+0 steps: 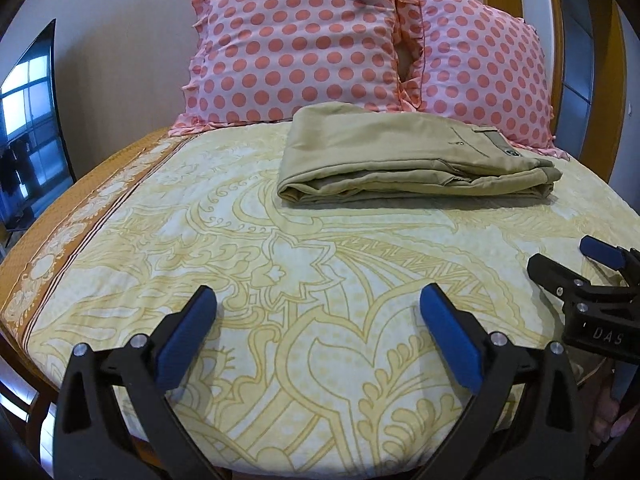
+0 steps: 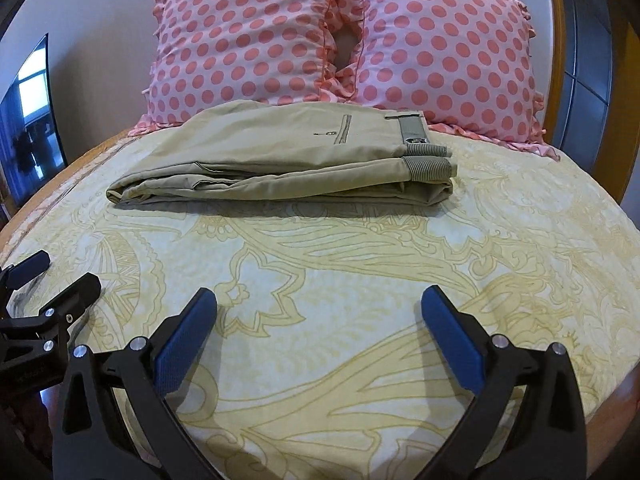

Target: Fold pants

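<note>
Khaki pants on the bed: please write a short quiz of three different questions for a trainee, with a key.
1. True or false: the khaki pants lie folded on the bedsheet.
2. What does the left gripper hold? A) pants B) a pillow C) nothing
3. Fill in: behind the pants stand two polka-dot ____.

Key: 1 true. 2 C; the right gripper is open too. 3 pillows.
</note>
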